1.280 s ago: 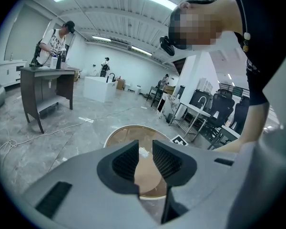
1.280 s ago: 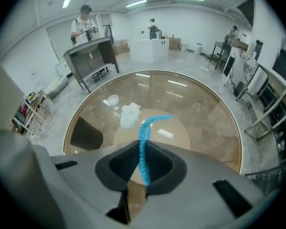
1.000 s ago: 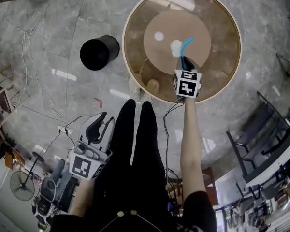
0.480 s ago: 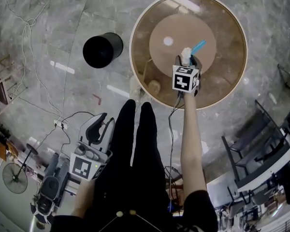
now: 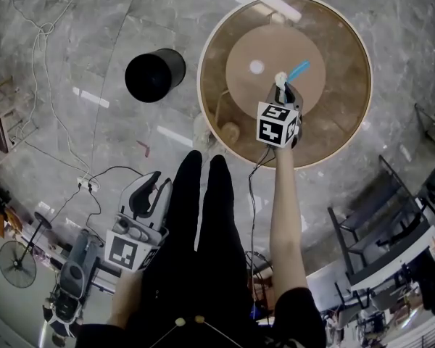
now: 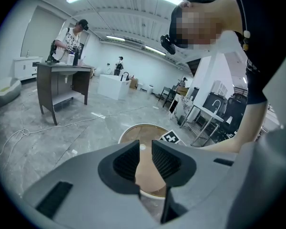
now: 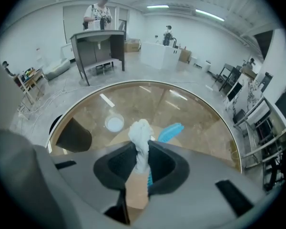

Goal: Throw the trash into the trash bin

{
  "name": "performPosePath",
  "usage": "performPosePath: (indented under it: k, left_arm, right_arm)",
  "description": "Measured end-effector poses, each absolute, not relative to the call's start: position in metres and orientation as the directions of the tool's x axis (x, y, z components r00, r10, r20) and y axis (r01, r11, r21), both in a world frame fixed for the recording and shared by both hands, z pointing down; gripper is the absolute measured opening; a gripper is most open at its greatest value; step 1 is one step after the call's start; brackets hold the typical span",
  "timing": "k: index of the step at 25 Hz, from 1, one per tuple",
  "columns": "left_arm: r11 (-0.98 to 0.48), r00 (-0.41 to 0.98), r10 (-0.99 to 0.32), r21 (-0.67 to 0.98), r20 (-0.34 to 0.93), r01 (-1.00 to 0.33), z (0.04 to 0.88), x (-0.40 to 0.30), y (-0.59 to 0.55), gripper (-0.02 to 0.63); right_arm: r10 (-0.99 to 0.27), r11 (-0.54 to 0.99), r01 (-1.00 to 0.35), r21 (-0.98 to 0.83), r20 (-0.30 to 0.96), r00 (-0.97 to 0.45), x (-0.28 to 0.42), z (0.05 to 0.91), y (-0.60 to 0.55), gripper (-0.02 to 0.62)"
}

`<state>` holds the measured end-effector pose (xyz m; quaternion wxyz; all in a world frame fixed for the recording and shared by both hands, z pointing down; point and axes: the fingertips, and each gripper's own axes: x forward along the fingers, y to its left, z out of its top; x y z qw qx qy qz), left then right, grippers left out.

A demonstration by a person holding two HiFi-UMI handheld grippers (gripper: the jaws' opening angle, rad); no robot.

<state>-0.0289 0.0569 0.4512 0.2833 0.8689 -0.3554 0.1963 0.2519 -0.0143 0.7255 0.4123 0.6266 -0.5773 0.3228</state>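
Head view: right tool (image 5: 281,91), centre-right, has just closed its jaws on the white tissue wad (image 5: 280,79) above the round table (image 5: 333,133); pickup judged done. Upper left, on the floor, the black trash bin (image 5: 154,75) stands well apart.
Left gripper view: left tool (image 6: 143,160) slightly parted, empty.
Right gripper view: blue strip (image 7: 170,131) touches the wad; may snag.

Round glass table (image 5: 341,85); cables (image 5: 49,29) on marble floor (image 5: 94,136); fan (image 5: 18,263) lower left.

Round glass table (image 5: 341,111): tan-brown, cream rim, lighter tan centre disc; over that disc a white crumpled paper wad (image 7: 140,135) and bright blue plastic strip (image 7: 171,130); beside the table a black cylindrical bin (image 5: 154,75) on grey veined marble floor (image 5: 94,42).
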Motion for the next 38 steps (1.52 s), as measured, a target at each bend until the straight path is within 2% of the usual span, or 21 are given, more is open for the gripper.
performPosePath:
  k: [6,13,15,16,17,21,23,26,33,38]
  left_arm:
    - [-0.581,0.665,-0.515,0.351,0.54,-0.735,0.451,-0.032,0.053,0.08]
    - [-0.569,0.655,-0.522,0.349,0.546,-0.745,0.454,-0.039,0.054,0.076]
    - [-0.563,0.651,-0.526,0.35,0.548,-0.749,0.456,-0.041,0.055,0.075]
    - [-0.56,0.649,-0.527,0.351,0.548,-0.751,0.456,-0.042,0.055,0.075]
    - [-0.558,0.648,-0.527,0.351,0.55,-0.752,0.457,-0.043,0.055,0.075]
    - [-0.546,0.639,-0.532,0.352,0.555,-0.76,0.457,-0.045,0.053,0.074]
    - [-0.539,0.633,-0.539,0.351,0.555,-0.766,0.456,-0.047,0.052,0.074]
    - [-0.524,0.622,-0.549,0.35,0.558,-0.776,0.457,-0.052,0.05,0.071]
    - [-0.486,0.598,-0.57,0.356,0.564,-0.798,0.458,-0.062,0.051,0.069]
    - [-0.431,0.558,-0.619,0.355,0.552,-0.83,0.452,-0.08,0.052,0.069]
  right_arm:
    - [-0.509,0.053,-0.991,0.122,0.857,0.079,0.23,0.712,-0.042,0.067]
    - [-0.462,0.078,-0.996,0.047,0.887,0.006,0.208,0.732,-0.059,0.094]
    - [-0.443,0.081,-0.997,0.008,0.896,-0.028,0.202,0.737,-0.063,0.158]
    - [-0.43,0.087,-0.996,-0.011,0.901,-0.047,0.198,0.739,-0.065,0.223]
    - [-0.418,0.098,-0.995,-0.023,0.907,-0.062,0.194,0.742,-0.066,0.258]
    - [-0.375,0.156,-0.988,0.002,0.925,-0.058,0.188,0.751,-0.069,0.31]
    - [-0.36,0.179,-0.984,0.016,0.932,-0.05,0.187,0.754,-0.07,0.284]
    - [-0.359,0.19,-0.981,0.036,0.933,-0.035,0.183,0.753,-0.071,0.184]
    - [-0.407,0.227,-0.974,0.019,0.91,-0.077,0.159,0.729,-0.074,0.183]
    - [-0.427,0.322,-0.947,0.021,0.896,-0.125,0.112,0.712,-0.086,0.183]
